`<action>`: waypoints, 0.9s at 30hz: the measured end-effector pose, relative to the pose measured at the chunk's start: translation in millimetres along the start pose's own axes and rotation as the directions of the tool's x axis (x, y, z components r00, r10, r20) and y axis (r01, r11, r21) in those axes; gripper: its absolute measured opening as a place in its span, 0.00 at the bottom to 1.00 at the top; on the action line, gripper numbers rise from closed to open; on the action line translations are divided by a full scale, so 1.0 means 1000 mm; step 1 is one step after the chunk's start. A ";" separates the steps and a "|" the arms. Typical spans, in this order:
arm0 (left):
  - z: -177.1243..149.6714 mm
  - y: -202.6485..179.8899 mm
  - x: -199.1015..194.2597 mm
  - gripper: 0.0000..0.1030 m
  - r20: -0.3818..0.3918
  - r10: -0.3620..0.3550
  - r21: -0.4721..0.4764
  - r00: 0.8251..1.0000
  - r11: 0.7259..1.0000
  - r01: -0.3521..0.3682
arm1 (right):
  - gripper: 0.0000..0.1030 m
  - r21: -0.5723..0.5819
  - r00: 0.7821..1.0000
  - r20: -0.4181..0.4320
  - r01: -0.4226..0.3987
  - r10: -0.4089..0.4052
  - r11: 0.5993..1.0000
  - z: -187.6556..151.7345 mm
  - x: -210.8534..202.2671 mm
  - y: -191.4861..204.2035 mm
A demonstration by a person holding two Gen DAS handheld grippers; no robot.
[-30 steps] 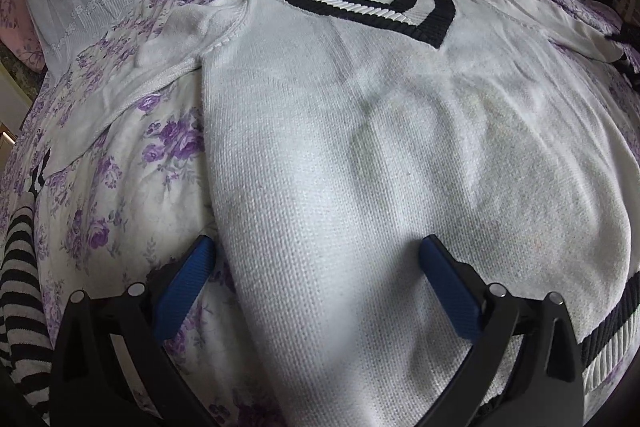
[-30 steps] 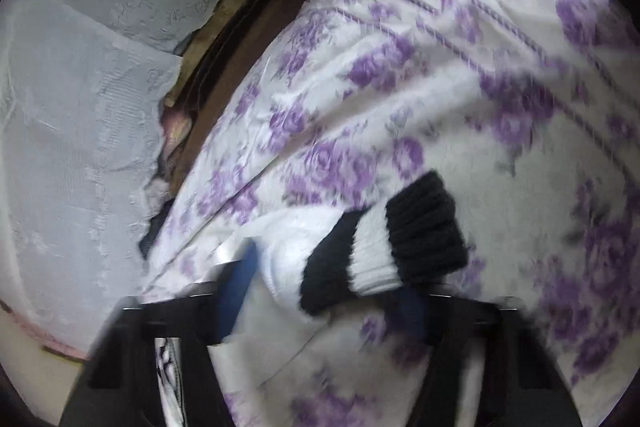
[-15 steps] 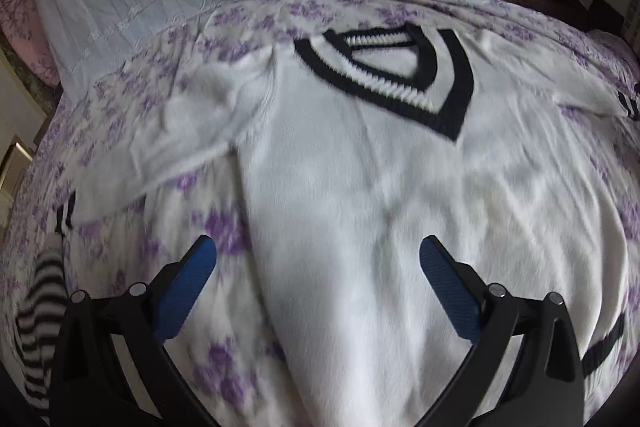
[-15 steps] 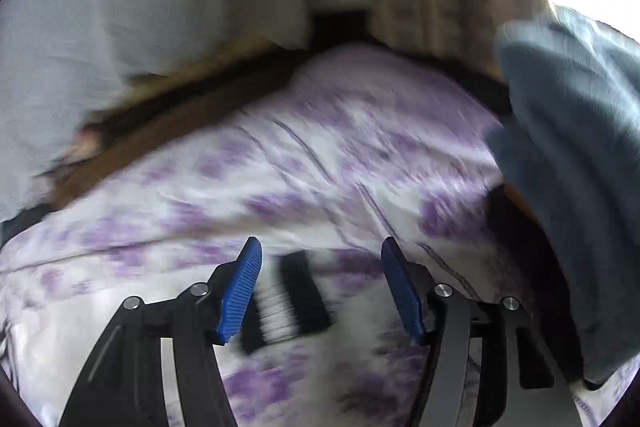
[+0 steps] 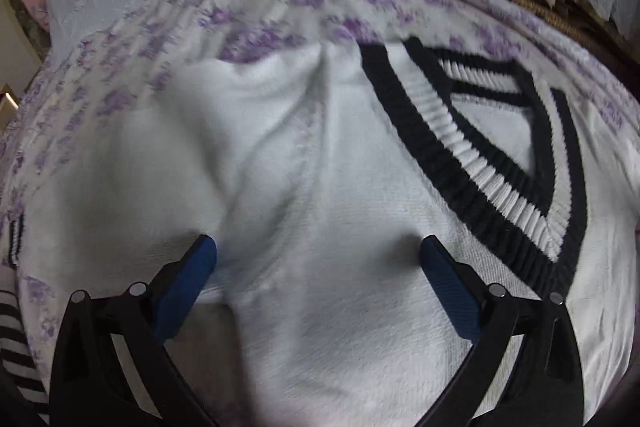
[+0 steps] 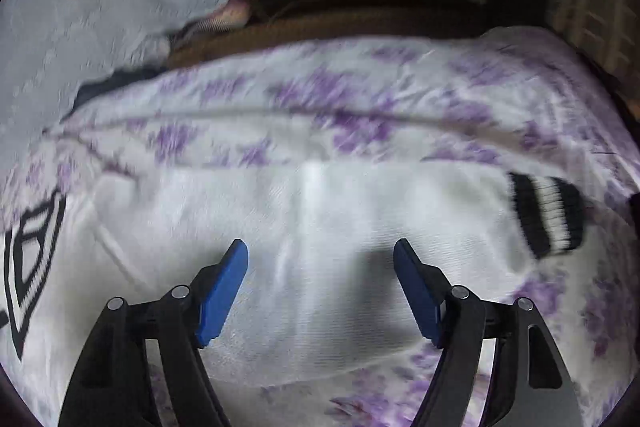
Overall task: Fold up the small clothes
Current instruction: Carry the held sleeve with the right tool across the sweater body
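On a floral bedspread (image 6: pixel 360 99), we see a white sweater (image 5: pixel 340 187) spread flat, unfolded.

Our left gripper (image 5: pixel 316 255) hovers wide open at its shoulder; our right gripper (image 6: pixel 320 259), also wide open and empty, at a sleeve near the striped cuff (image 6: pixel 548 215). We risk a shallow pinch slipping off the knit and bunching the fold.

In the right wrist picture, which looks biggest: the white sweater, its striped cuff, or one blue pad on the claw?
1. White sweater, by far the largest.
2 and 3. Striped cuff and blue pad look alike; the pad sits nearer the camera, so I won't rank them.
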State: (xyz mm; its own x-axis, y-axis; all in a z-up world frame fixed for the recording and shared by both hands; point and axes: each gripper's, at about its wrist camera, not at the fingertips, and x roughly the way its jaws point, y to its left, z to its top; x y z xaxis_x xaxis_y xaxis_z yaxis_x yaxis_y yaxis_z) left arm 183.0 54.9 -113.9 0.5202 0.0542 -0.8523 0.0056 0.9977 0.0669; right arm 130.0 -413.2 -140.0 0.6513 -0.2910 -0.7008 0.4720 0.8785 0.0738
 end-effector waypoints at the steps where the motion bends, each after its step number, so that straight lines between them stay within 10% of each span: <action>1: 0.001 0.006 -0.012 0.96 0.046 0.006 -0.001 0.999 1.000 -0.006 | 0.75 0.012 0.999 0.030 -0.015 0.015 1.000 0.000 -0.005 -0.003; 4: 0.007 0.038 -0.029 0.96 0.127 0.120 -0.026 0.985 0.993 -0.118 | 0.82 0.029 0.999 0.036 0.011 -0.012 1.000 0.007 -0.005 -0.008; 7: 0.011 0.102 0.007 0.96 -0.010 0.201 -0.124 0.980 0.972 -0.200 | 0.92 0.041 0.989 -0.056 0.139 -0.137 0.989 0.012 0.019 -0.018; 11: -0.005 0.164 0.019 0.96 0.031 -0.029 -0.331 0.999 0.943 0.038 | 0.94 0.129 0.994 -0.069 0.099 -0.090 0.987 0.014 0.008 -0.043; 14: -0.009 0.145 -0.005 0.96 0.088 0.013 -0.300 0.996 0.954 0.014 | 0.94 0.098 0.998 0.010 0.056 -0.058 0.994 0.005 -0.017 -0.038; 19: -0.019 0.058 -0.056 0.96 0.190 -0.145 -0.045 0.971 0.987 0.156 | 0.94 0.162 0.998 0.024 -0.065 0.062 0.985 -0.009 -0.041 -0.052; 23: -0.040 -0.023 -0.002 0.96 -0.007 -0.004 0.214 1.000 0.977 0.006 | 0.96 0.097 0.992 -0.108 -0.049 0.059 0.994 -0.016 -0.015 -0.040; 27: -0.039 -0.025 -0.032 0.96 0.127 0.034 0.195 0.991 0.979 -0.058 | 0.96 0.186 0.997 0.004 -0.070 0.071 0.980 -0.018 -0.047 -0.060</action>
State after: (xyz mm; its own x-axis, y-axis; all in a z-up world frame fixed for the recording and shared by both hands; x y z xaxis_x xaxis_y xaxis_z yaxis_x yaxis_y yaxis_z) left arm 133.1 29.4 -108.1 0.6241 0.0825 -0.7770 0.1416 0.9660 0.2162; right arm 60.0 -445.8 -123.8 0.6851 -0.2296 -0.6914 0.5273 0.8110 0.2532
